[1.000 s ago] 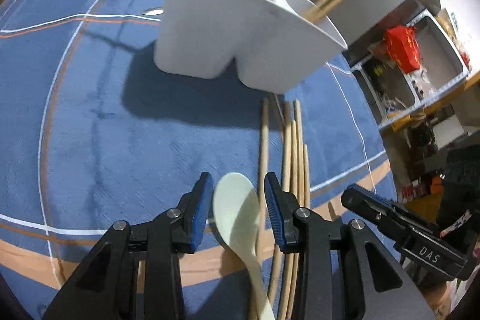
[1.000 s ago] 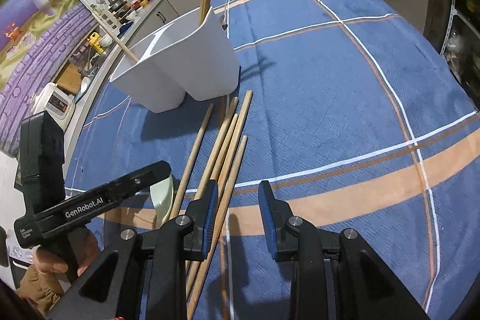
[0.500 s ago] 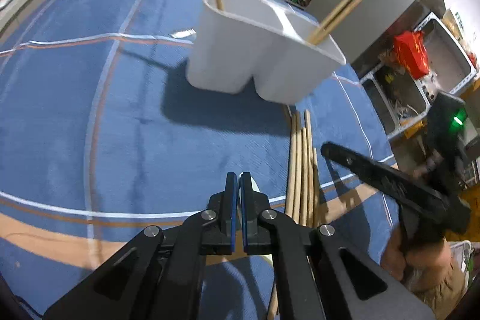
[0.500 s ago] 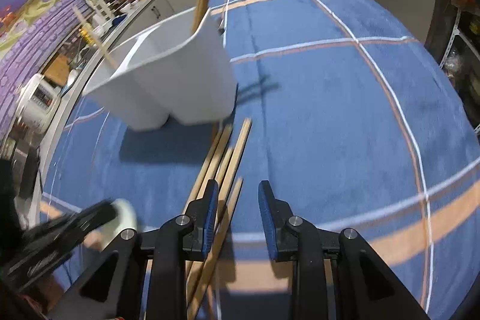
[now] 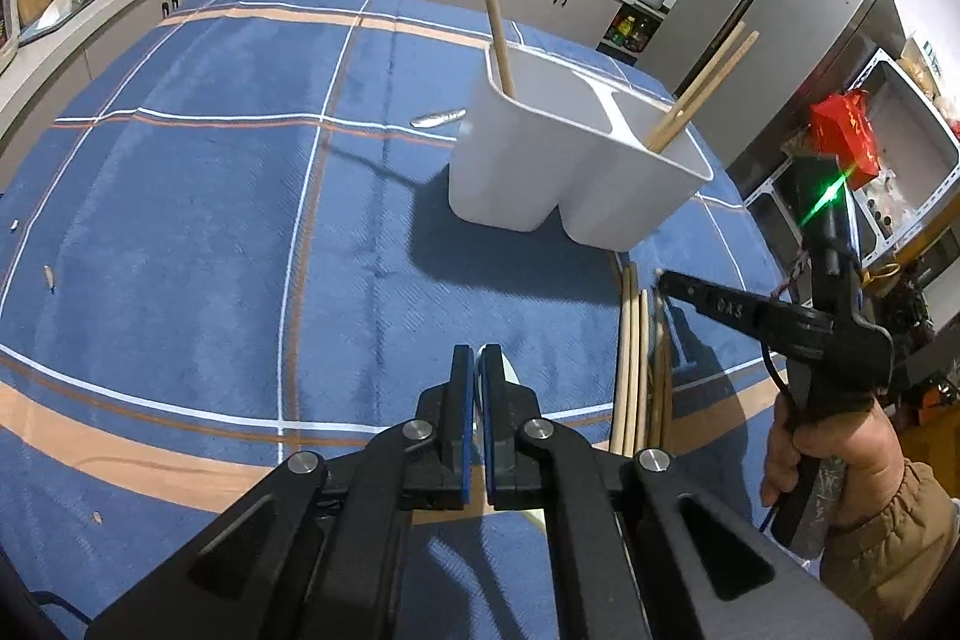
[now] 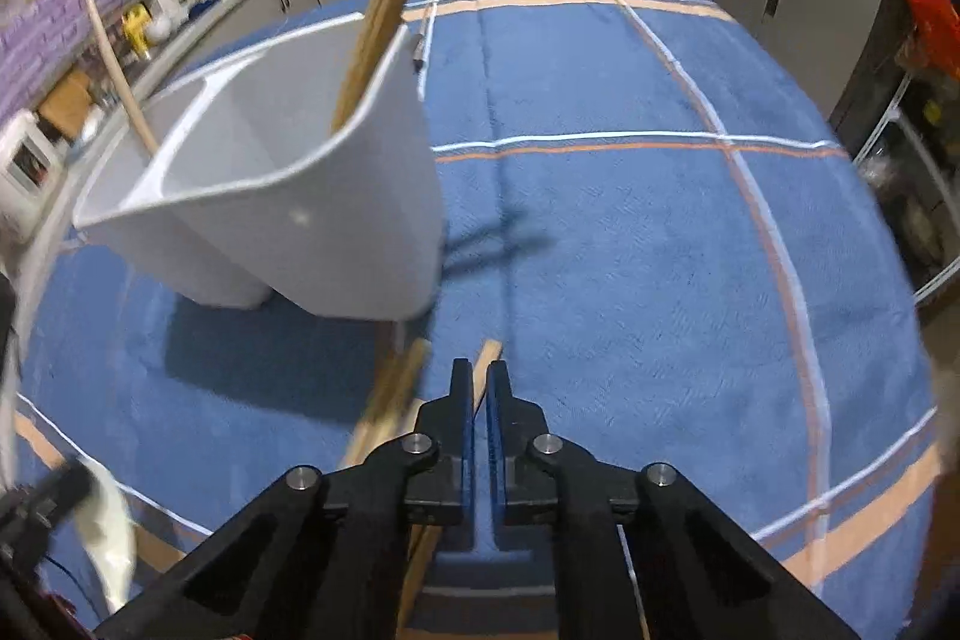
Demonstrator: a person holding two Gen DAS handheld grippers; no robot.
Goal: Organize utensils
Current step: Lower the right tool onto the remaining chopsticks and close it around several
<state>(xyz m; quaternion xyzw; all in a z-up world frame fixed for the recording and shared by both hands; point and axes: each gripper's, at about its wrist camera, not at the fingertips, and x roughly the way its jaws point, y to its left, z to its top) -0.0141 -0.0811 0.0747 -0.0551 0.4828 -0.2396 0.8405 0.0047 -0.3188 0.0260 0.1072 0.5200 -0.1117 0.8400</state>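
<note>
A white two-compartment holder stands on the blue cloth, with chopsticks standing in each compartment; it also shows in the right wrist view. My left gripper is shut on a pale green spoon, held above the cloth. Several loose wooden chopsticks lie to its right. My right gripper is shut on one chopstick from that pile, just in front of the holder. The spoon shows blurred at lower left in the right wrist view.
A metal utensil lies on the blue cloth behind the holder. Kitchen counters and a grey fridge ring the table. Shelving with a red bag stands at the right.
My left gripper closed on the spoon and lifted it. My right gripper moved forward toward the holder and closed on a chopstick.
</note>
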